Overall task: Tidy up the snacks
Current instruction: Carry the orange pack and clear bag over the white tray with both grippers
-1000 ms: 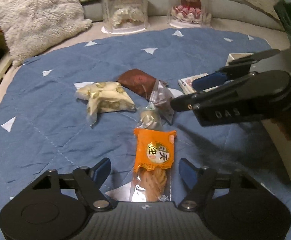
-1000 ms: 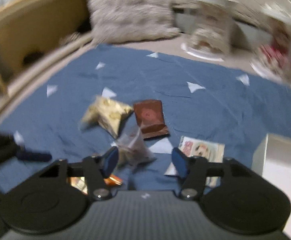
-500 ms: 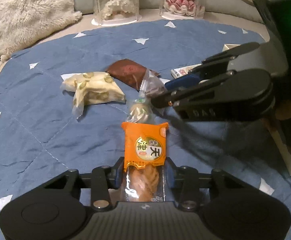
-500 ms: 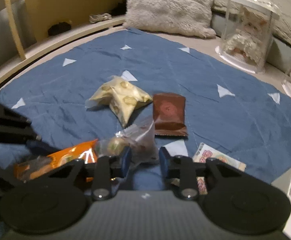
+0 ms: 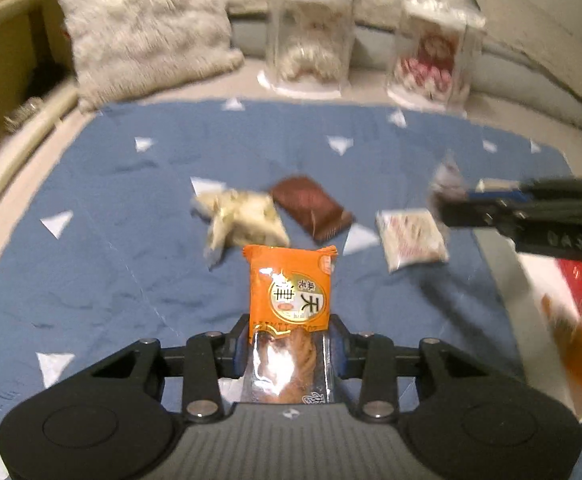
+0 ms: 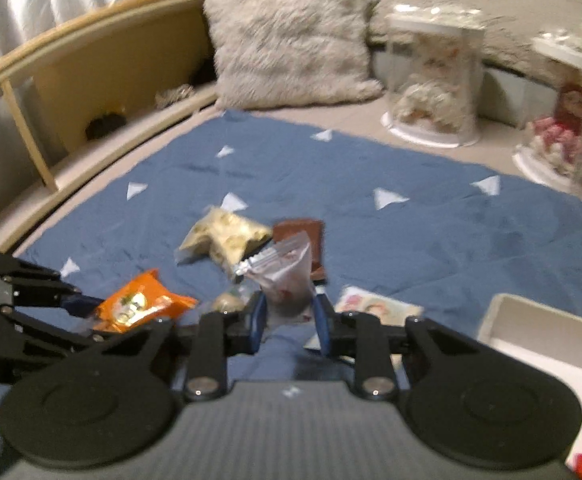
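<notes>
Above the blue quilt (image 5: 111, 208), we hold the orange packet (image 5: 290, 284) in the left gripper (image 5: 290, 354) and the clear pouch (image 6: 287, 276) in the right gripper (image 6: 289, 312), fingers clamped; carry both level toward the white box (image 6: 531, 328), grip firm.
</notes>
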`<state>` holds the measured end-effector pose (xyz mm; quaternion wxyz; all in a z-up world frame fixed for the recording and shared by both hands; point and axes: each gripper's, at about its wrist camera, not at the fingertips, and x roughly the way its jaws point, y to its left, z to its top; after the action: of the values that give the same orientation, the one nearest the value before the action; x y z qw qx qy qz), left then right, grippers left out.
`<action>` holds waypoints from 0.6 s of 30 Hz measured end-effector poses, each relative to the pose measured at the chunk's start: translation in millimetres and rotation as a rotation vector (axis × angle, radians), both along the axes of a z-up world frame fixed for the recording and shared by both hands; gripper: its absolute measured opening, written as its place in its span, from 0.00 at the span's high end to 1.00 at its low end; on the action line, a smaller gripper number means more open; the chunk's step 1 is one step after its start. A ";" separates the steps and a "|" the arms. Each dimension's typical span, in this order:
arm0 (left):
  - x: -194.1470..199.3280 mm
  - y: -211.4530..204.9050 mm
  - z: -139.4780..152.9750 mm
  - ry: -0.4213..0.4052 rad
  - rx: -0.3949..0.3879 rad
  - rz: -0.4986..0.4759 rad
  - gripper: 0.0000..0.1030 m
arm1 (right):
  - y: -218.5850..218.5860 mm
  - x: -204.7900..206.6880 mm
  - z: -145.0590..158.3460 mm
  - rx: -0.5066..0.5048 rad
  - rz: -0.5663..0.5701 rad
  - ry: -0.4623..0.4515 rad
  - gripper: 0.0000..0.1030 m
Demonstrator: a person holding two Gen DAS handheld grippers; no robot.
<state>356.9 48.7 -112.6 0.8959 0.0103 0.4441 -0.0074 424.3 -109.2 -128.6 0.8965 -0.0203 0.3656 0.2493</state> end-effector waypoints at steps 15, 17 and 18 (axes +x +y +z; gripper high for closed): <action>12.3 -99.0 26.3 -0.086 -0.112 0.028 0.60 | -113.1 -62.8 37.2 0.027 -0.213 -0.030 0.70; 12.1 -115.8 26.5 -0.091 -0.118 0.011 0.60 | -128.1 -71.8 39.2 0.021 -0.243 -0.032 0.70; 12.1 -124.2 26.7 -0.093 -0.121 0.004 0.60 | -136.5 -76.2 40.6 0.019 -0.259 -0.033 0.70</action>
<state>369.1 -75.5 -85.9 0.9146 -0.0445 0.4006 -0.0321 348.1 -245.7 -88.0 0.9273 0.0316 0.3478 0.1347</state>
